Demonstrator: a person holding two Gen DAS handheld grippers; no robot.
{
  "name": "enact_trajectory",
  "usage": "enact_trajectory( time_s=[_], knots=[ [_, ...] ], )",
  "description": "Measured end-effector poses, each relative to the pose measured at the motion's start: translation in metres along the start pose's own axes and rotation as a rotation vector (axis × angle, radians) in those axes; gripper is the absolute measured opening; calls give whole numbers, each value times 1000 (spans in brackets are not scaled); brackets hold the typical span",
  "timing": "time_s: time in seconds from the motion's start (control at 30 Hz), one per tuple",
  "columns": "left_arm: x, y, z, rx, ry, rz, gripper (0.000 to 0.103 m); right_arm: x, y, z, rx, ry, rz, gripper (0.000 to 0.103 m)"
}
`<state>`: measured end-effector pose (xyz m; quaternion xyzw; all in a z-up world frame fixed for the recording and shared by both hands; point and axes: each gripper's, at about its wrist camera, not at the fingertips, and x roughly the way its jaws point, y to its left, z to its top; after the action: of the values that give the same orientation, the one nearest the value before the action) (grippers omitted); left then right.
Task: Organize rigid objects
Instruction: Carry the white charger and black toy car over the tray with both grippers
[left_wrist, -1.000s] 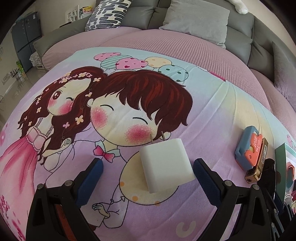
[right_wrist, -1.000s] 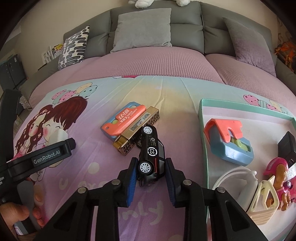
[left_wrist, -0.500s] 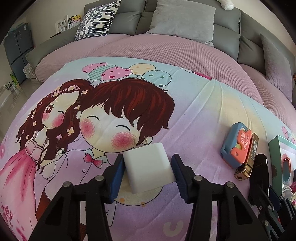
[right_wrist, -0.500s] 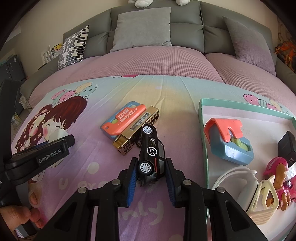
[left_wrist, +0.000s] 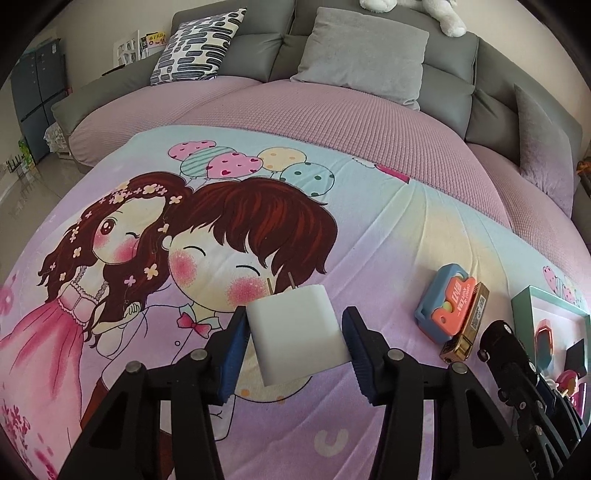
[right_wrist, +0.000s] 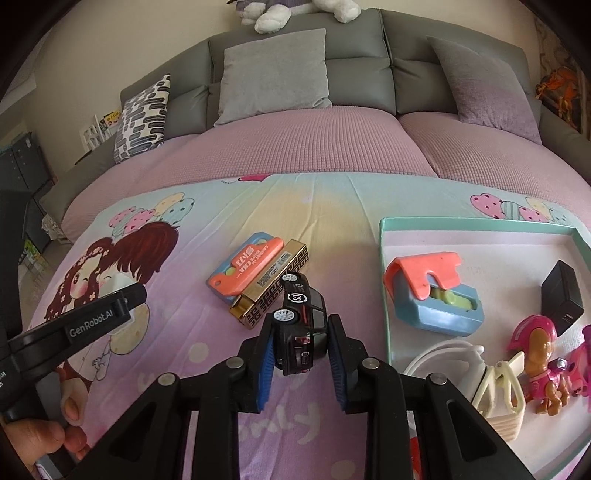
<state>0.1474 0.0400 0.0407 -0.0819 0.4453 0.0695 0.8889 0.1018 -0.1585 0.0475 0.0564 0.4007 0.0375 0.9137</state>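
Observation:
My left gripper (left_wrist: 293, 341) is shut on a white plug-in charger block (left_wrist: 297, 328) with two prongs pointing away, held just above the cartoon blanket. My right gripper (right_wrist: 302, 354) is shut on a black toy car (right_wrist: 301, 325) and holds it tilted above the blanket. A blue and orange toy case (right_wrist: 245, 267) and a gold box (right_wrist: 275, 282) lie just beyond the car; both also show in the left wrist view, the case (left_wrist: 448, 308) and the box (left_wrist: 467, 325). A teal-rimmed tray (right_wrist: 384, 258) lies to the right.
In the tray are a blue and orange toy (right_wrist: 432, 291), a black adapter (right_wrist: 563, 293), a white cable bundle (right_wrist: 458, 360), a cream basket (right_wrist: 502, 395) and pink toy figures (right_wrist: 543, 354). Grey cushions (right_wrist: 273, 75) and a patterned pillow (right_wrist: 142, 114) line the sofa back.
My left gripper closed on the white charger and lifted it slightly. My right gripper raised the black car off the blanket and tilted it.

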Motion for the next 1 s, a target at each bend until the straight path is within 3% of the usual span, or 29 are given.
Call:
enact_trajectory(
  time_s=[0.57, 1.0],
  knots=[
    [-60, -17, 13, 40, -136, -23, 53, -53, -25, 16, 66, -109, -11, 28],
    [-84, -78, 6, 146, -162, -112, 53, -85, -73, 16, 157, -149, -45, 28]
  ],
)
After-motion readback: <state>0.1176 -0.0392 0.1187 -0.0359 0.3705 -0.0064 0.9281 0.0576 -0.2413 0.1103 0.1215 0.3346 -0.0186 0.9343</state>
